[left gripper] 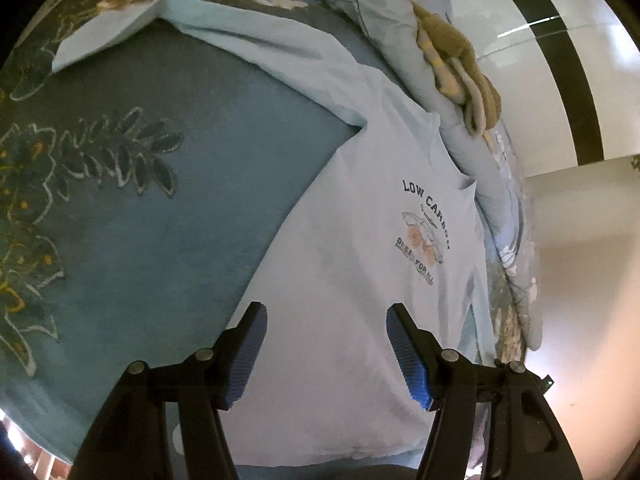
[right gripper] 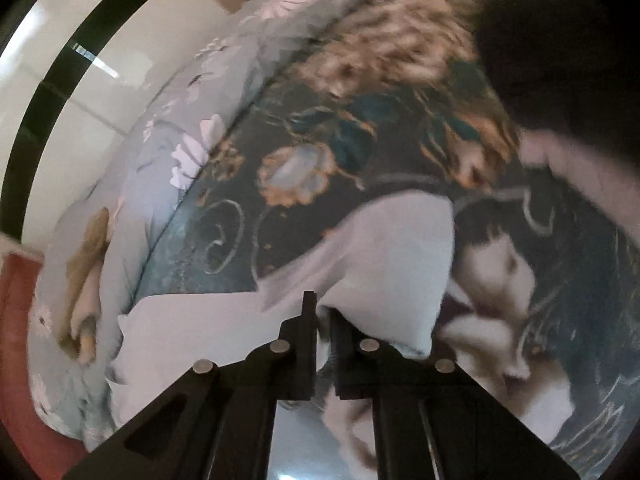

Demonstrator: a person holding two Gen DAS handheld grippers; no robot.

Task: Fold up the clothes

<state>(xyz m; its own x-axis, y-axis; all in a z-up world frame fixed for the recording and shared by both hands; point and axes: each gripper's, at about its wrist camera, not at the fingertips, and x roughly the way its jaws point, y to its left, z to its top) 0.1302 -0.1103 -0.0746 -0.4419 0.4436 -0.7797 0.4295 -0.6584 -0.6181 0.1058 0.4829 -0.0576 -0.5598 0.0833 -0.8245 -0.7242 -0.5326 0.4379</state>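
The jaws of the left gripper point(left gripper: 326, 350) are held wide apart above the pale blue T-shirt point(left gripper: 348, 280), nothing between them. The right gripper point(right gripper: 323, 312) is closed on a fold of that shirt, which is spread over the floral bedspread point(left gripper: 160, 208) beside a rumpled duvet point(left gripper: 384, 12).

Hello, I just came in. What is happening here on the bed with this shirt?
A person is folding a light blue T-shirt that lies on a dark floral bedspread, holding one tool in each hand. The left tool is open and hovers over the shirt body, near the printed "LOW CARBON" logo. The right tool is shut on a bunched part of the shirt cloth. One sleeve is spread out to the side.
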